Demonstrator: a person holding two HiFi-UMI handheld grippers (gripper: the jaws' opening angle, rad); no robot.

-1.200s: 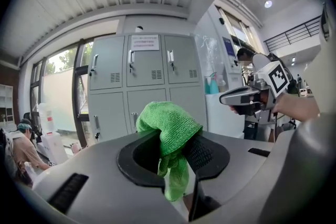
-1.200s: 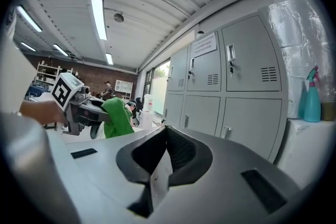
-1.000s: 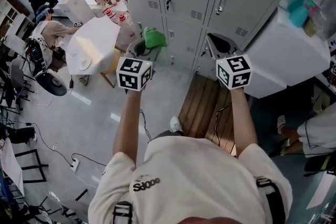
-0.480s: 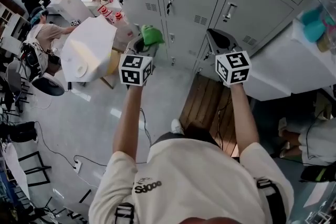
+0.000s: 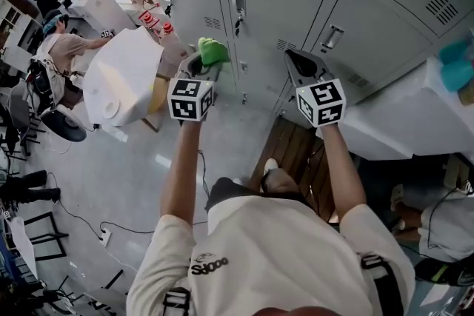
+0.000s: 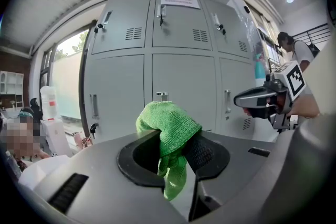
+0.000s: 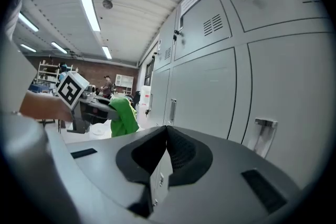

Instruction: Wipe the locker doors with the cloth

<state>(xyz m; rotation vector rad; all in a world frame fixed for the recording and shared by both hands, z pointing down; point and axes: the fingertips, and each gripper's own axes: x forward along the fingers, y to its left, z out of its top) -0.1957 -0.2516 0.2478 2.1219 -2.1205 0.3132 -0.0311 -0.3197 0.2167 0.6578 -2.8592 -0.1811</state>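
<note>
A green cloth (image 6: 169, 126) is pinched between the jaws of my left gripper (image 6: 173, 140), its loose end hanging down. In the head view the left gripper (image 5: 207, 64) holds the cloth (image 5: 213, 51) up a short way in front of the grey locker doors (image 5: 274, 4), apart from them. My right gripper (image 5: 300, 64) is level with it to the right, jaws shut and empty (image 7: 165, 136). The right gripper view shows the locker doors (image 7: 210, 97) close on its right and the cloth (image 7: 122, 115) at the left.
A white covered block (image 5: 122, 74) stands to the left of the lockers, with a seated person (image 5: 63, 44) behind it. A wooden pallet (image 5: 292, 152) lies on the floor below my right gripper. A white counter (image 5: 392, 118) juts out at the right. Cables (image 5: 81, 214) trail on the floor.
Both grippers have come nearer the lockers, which now fill more of the head view. The right gripper has drifted slightly left. The cloth stays held.
</note>
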